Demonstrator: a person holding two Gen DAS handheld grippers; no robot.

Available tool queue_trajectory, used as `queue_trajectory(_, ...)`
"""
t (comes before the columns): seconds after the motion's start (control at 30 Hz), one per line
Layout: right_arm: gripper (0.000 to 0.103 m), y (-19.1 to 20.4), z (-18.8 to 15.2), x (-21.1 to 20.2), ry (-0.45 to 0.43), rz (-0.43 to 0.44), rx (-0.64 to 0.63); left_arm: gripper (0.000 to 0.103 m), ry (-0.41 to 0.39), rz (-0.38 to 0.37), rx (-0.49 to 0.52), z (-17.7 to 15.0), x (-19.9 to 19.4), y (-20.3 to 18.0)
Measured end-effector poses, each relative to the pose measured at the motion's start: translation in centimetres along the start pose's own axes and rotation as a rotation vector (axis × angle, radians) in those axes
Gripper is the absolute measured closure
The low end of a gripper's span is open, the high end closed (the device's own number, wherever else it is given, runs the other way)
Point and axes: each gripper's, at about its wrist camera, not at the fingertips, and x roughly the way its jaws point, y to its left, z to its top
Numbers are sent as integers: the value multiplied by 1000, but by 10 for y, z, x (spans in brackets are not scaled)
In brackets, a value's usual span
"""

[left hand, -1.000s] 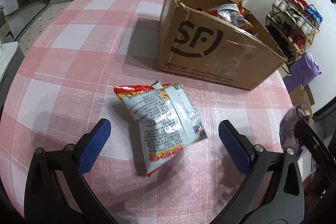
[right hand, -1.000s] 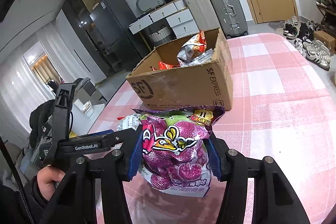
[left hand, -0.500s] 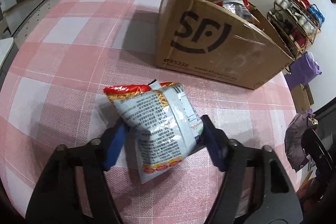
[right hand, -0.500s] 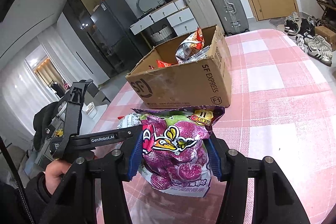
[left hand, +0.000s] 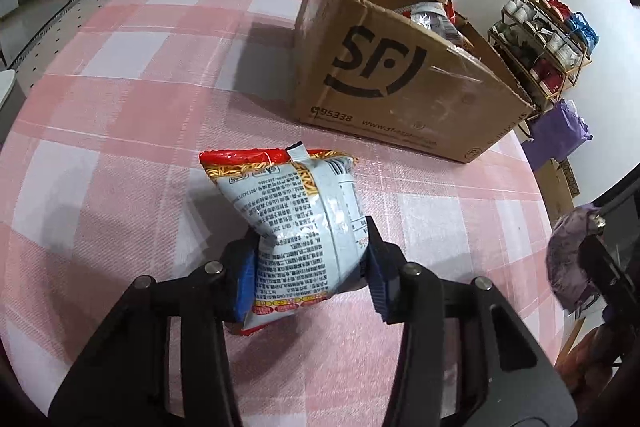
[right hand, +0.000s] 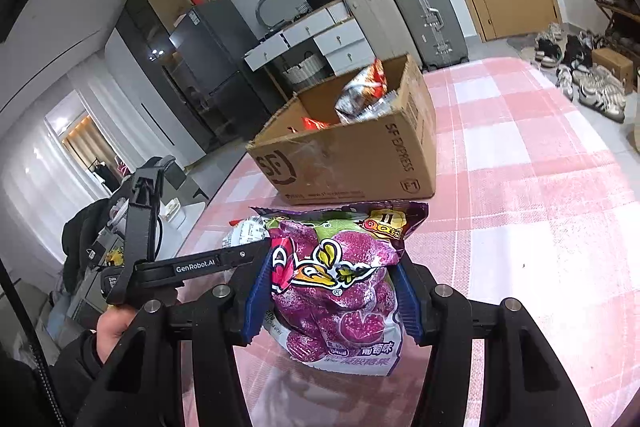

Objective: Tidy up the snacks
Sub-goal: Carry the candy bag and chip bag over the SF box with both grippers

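My left gripper (left hand: 310, 277) is shut on a silver and red snack bag (left hand: 296, 219), held just above the pink checked tablecloth (left hand: 120, 147). My right gripper (right hand: 332, 297) is shut on a purple grape candy bag (right hand: 340, 287), held above the cloth. The open SF cardboard box (left hand: 400, 87) stands beyond both, with several snack bags (right hand: 364, 95) inside it. In the right wrist view the left gripper (right hand: 192, 267) and its silver bag (right hand: 248, 231) show at the left, close beside the purple bag.
The table edge (left hand: 540, 187) runs at the right, with a purple bag (left hand: 560, 131) and a shoe rack (left hand: 548, 43) on the floor beyond. Suitcases (right hand: 404, 15) and drawers (right hand: 320, 43) stand behind the box. Shoes (right hand: 580, 83) lie on the floor at the right.
My left gripper moved forward over the silver and red bag and shut on it, then lifted it. My right gripper kept its hold on the purple bag and barely moved.
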Motion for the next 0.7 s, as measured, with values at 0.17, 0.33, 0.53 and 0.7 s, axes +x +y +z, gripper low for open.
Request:
queue_trajectory(0.17,48,12,5,-15,-30,-8,-25,61,-38,-6,17,-6,-25,0)
queue_trajectory(0.33,48,33,22,-32,-61,-4,-81,61,-98,-36,68,-3,-63,-11)
queue_trajectory(0.53,48,64,59,-53,-97,49,-148,61,-192,-78,135,20,-115,-30)
queue_trajectory(0.7,48,88,97,-57,-110,66,-196,61,-236,-102,190,45,-143,-47)
